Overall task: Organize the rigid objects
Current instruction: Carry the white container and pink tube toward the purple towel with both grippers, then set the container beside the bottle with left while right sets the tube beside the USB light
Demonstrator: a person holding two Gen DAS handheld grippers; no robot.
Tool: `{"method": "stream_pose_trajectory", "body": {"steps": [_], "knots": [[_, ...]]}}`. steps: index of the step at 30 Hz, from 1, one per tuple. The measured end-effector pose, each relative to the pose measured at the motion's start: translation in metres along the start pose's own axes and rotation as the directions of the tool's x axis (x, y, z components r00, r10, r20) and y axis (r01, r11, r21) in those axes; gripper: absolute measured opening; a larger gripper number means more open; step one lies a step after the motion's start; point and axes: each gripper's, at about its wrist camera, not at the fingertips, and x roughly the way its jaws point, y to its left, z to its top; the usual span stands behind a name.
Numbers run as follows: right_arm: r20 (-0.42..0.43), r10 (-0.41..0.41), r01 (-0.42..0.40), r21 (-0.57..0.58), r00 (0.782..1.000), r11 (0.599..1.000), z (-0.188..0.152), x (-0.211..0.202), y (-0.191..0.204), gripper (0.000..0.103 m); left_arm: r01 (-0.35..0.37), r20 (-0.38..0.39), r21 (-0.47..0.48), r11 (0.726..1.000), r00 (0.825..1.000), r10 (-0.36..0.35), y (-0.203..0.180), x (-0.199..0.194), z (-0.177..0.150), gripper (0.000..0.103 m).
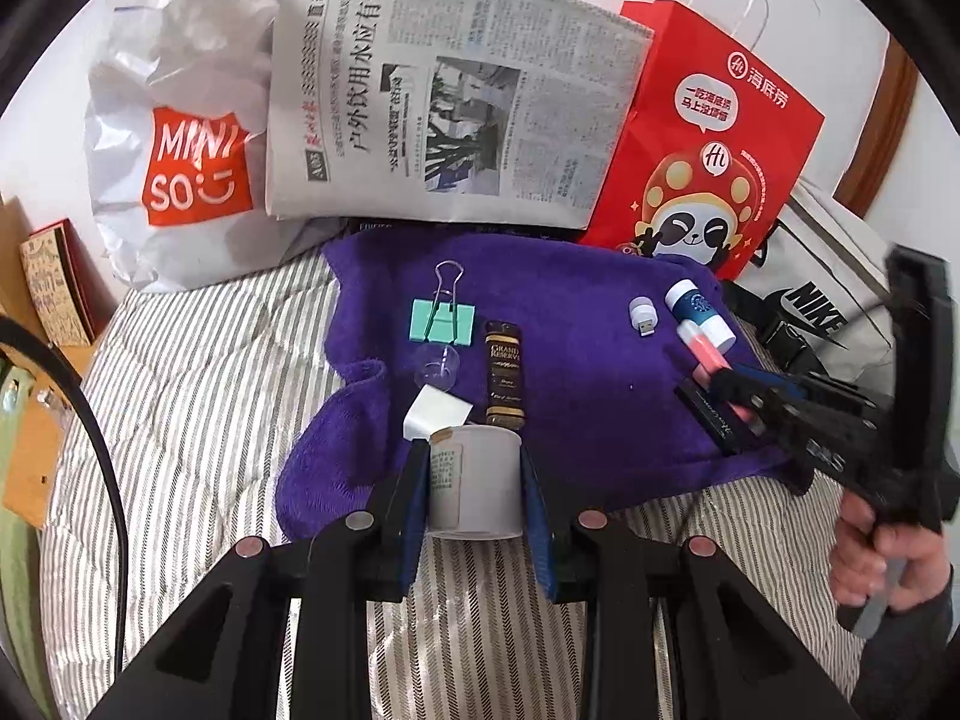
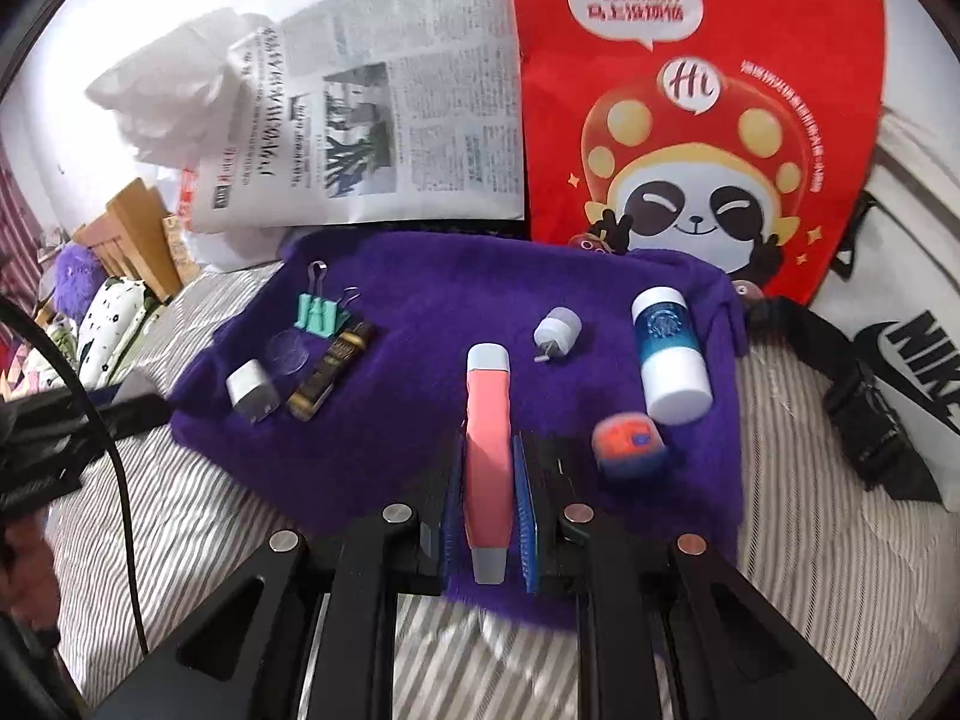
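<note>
The left claw [image 1: 474, 480] is clenched on a white cylindrical jar [image 1: 474, 483] with a small printed label on its side, the blue pads pressing it from both sides, held above the near edge of a purple towel [image 1: 576, 324] spread over a striped bed cover [image 1: 198, 396]. Just beyond that claw lie a white block [image 1: 435, 414], a clear round lid [image 1: 438, 363], a dark "Grand Reserve" tube [image 1: 504, 375] and a mint green binder clip [image 1: 443, 318], close together in a loose cluster. Off to its right, a small white USB plug [image 1: 643, 315] and a blue and white bottle [image 1: 699, 315] lie on the towel.

The right claw [image 2: 489, 480] grips a pink stick with grey ends [image 2: 487, 450], lengthwise between its blue pads, the far end poking out past the fingertips. Just to the right of this claw lies a blurred orange and blue object [image 2: 627, 441] on the towel; I cannot tell what it is. Further ahead and right, the blue and white bottle [image 2: 669, 354] lies on its side, with the small plug [image 2: 558, 330] to its left. The binder clip group sits well off to the left of this claw.

Behind the towel, a newspaper [image 1: 444, 102], a red panda bag [image 1: 702, 144] and a white Miniso bag [image 1: 180, 138] lean against the wall, and a white Nike bag [image 2: 912, 360] lies at the far right.
</note>
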Motion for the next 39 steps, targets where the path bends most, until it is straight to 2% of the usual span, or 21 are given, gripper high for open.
{"method": "stream_pose_trajectory", "body": {"steps": [10, 15, 19, 28, 33, 39], "knots": [[-0.077, -0.033, 0.032, -0.008, 0.996, 0.999, 0.002, 0.044, 0.009, 0.017, 0.009, -0.026, -0.054, 0.999, 1.000, -0.010, 0.018, 0.014, -0.012, 0.028], [-0.092, -0.084, 0.083, -0.017, 0.992, 0.996, 0.007, 0.062, 0.010, 0.017, 0.022, -0.018, -0.053, 0.998, 1.000, -0.023, 0.019, 0.014, -0.012, 0.028], [-0.091, -0.093, 0.092, -0.012, 0.992, 0.996, 0.010, 0.067, 0.008, 0.017, 0.024, -0.016, -0.060, 0.998, 1.000, -0.025, 0.020, 0.015, -0.011, 0.028], [-0.090, -0.061, 0.057, -0.044, 0.994, 0.997, 0.011, 0.072, 0.007, 0.020, 0.022, -0.024, -0.048, 0.999, 0.999, -0.023, 0.018, 0.016, -0.008, 0.028], [-0.112, -0.032, 0.026, -0.050, 0.993, 0.998, 0.004, 0.062, 0.002, 0.034, 0.026, -0.029, -0.039, 0.999, 0.999, -0.027, 0.015, 0.015, -0.007, 0.028], [-0.097, -0.021, 0.017, -0.040, 0.995, 0.999, -0.007, 0.038, -0.004, 0.035, 0.042, -0.051, -0.017, 0.999, 0.998, -0.042, 0.000, 0.026, -0.002, 0.028]]}}
